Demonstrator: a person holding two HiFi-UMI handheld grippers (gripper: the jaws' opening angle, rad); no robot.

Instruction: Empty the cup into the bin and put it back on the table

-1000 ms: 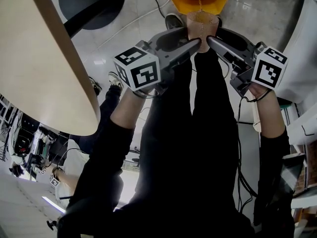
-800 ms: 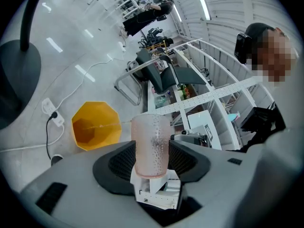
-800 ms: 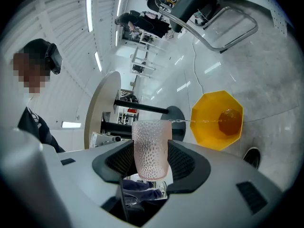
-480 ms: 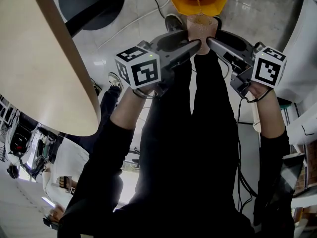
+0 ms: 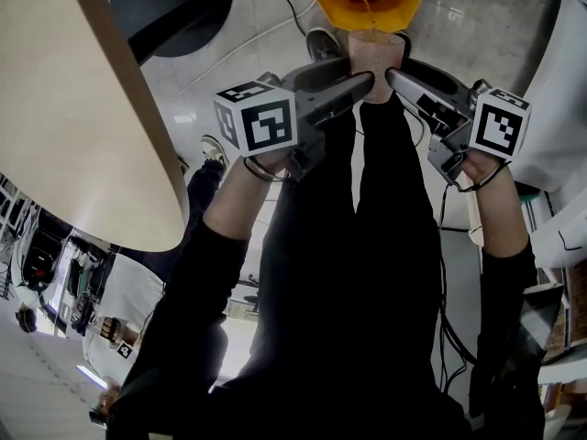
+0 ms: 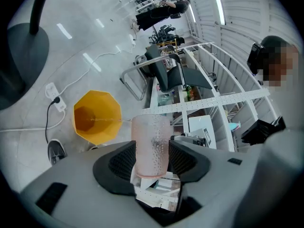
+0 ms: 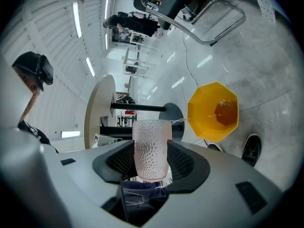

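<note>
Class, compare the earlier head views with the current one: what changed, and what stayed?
The left tongs rolled slightly, their marker cube rising a little. Nothing taken or let go: they and the right tongs still clamp the tilted pink cup, and a thin stream still runs into the orange bin.

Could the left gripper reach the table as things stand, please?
Probably yes: the table lies to its left with nothing between. Both the left gripper and right gripper clamp the cup, so they'd move together.
</note>
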